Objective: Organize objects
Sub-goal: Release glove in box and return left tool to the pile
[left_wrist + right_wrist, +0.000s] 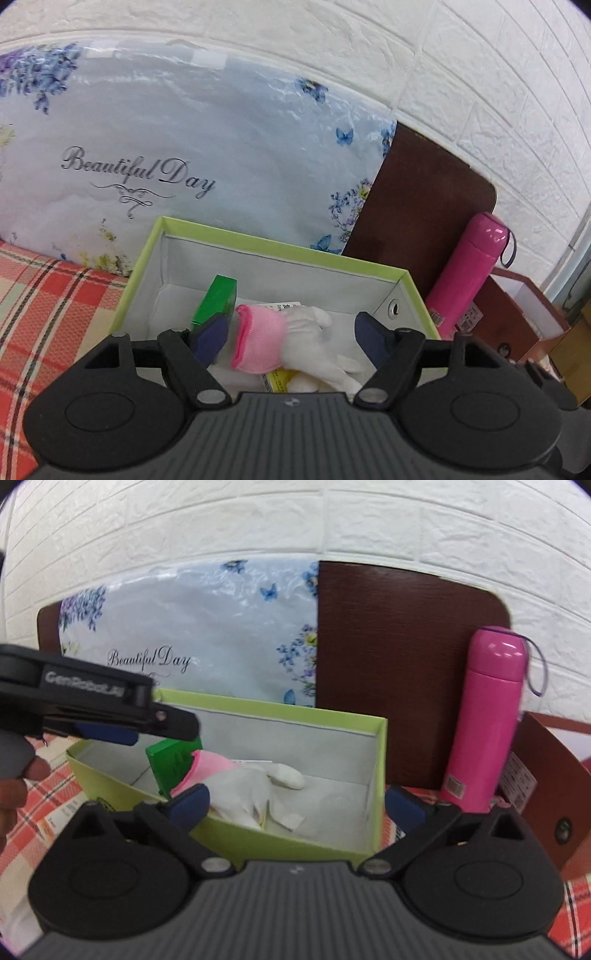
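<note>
White embossed brick wall is backing the scene, with a plaid cloth covering the surface and a floral "Beautiful Day" bag leaning against a dark brown board.

A green-rimmed box is sitting open at the centre of the left wrist view. Inside it a white glove with a pink cuff is lying at about 6 o'clock, a small green carton is standing at 9 o'clock against the left wall, and a yellow packet is showing partly under the glove.

The left gripper is hovering over the box with its jaws spread wide and nothing between them. The right gripper is likewise standing wide apart and empty, facing the near wall of the box.

A pink flask is standing upright outside the box at 3 o'clock, near a reddish-brown box; in my judgement it is the likeliest item still awaiting placement.

Risks: the tall flask is looking prone to tipping if a finger is nudging it high on the body. The light cardboard box is likely to slide or fold if the right gripper is pressing its wall. The two grippers are working close together and could collide.
</note>
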A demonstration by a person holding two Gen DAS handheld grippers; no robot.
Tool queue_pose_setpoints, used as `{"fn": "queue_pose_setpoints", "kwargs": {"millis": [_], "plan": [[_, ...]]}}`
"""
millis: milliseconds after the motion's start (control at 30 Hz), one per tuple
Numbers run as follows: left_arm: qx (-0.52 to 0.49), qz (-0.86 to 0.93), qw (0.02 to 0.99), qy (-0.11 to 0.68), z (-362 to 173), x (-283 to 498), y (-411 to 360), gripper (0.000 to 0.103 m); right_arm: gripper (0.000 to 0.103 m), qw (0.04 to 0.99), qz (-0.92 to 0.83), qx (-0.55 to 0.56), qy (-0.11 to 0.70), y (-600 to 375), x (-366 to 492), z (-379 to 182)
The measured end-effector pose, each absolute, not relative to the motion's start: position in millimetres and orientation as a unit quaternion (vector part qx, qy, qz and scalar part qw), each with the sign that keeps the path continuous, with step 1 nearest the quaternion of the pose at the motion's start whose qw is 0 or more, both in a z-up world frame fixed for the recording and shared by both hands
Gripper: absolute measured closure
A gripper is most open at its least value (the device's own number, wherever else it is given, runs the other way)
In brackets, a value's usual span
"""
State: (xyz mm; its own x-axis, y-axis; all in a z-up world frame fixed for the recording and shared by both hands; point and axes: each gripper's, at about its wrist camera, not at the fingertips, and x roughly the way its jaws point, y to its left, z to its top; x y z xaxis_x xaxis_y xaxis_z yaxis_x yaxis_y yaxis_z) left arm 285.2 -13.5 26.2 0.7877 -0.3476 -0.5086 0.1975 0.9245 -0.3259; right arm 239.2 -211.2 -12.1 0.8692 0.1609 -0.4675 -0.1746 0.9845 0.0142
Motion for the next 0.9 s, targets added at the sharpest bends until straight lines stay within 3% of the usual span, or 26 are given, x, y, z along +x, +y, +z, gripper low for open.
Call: {"fn": "queue_pose_setpoints", "kwargs": {"millis": [400, 600, 900], "plan": [[-0.092, -0.118, 0.944, 0.294, 41, 176, -4, 0.024, 0.0, 0.973, 0.08, 0.085, 0.198, -246, 119, 23], [-0.112, -0.098, 0.94, 0.307, 16, 122, 12, 0.024, 0.0, 0.974, 0.08, 0.082, 0.196, -244, 63, 6], [-0.136, -0.076, 0.921, 0.358, -31, 82, 31, 0.024, 0.0, 0.957, 0.093, 0.095, 0.257, -227, 24, -40]]}}
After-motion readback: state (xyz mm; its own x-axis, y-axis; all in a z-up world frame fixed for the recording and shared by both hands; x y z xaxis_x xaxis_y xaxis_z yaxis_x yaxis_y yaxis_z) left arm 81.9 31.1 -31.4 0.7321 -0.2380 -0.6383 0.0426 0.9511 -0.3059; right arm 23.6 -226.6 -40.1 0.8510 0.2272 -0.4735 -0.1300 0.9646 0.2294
